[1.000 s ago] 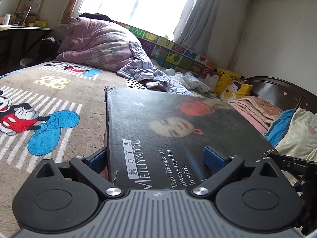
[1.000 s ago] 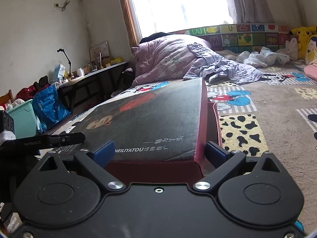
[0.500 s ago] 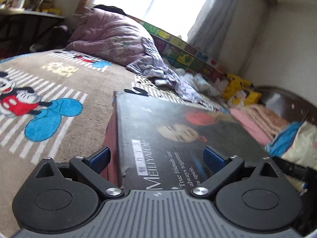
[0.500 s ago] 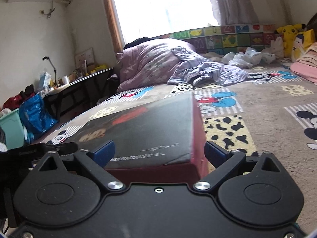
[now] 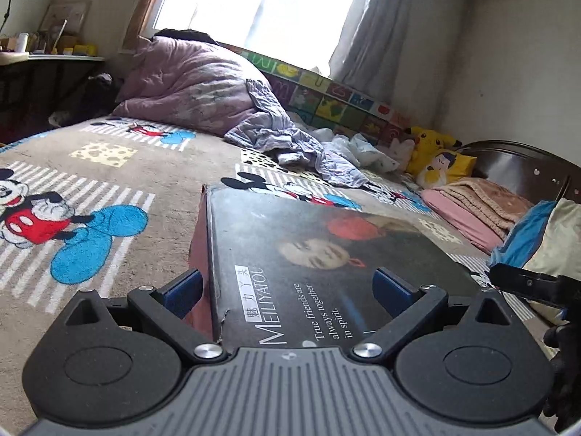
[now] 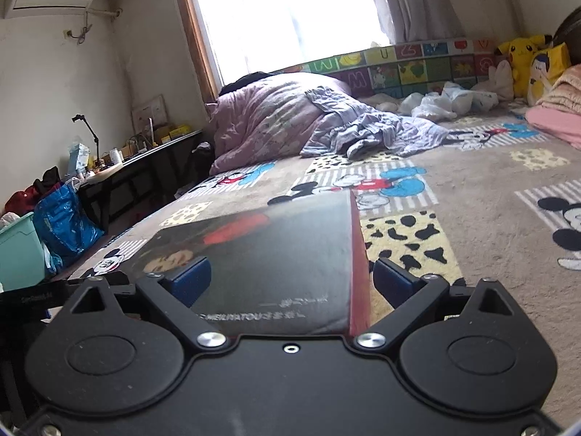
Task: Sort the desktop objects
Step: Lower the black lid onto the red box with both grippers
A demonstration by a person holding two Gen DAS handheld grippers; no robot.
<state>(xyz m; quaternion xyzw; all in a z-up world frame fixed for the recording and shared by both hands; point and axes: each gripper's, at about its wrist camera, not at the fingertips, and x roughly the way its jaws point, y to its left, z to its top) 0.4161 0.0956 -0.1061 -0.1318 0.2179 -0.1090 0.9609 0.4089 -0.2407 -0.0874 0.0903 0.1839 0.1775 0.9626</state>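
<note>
While the wide, stiff box (image 5: pixel 326 254) lies flat on the bed (image 5: pixel 152 167), my left gripper (image 5: pixel 287 287) and right gripper (image 6: pixel 290 278) stand spread across its near corners, gripping nothing; it likely wants both ends supported.

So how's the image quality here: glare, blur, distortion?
Left wrist view: window blown out, box lid print sharp, room edges bent by fisheye. Right wrist view: window also overexposed, lid washed by sheen, its lettering blurred.

Left claw (image 5: pixel 287 290) astride dark box (image 5: pixel 326 254).
</note>
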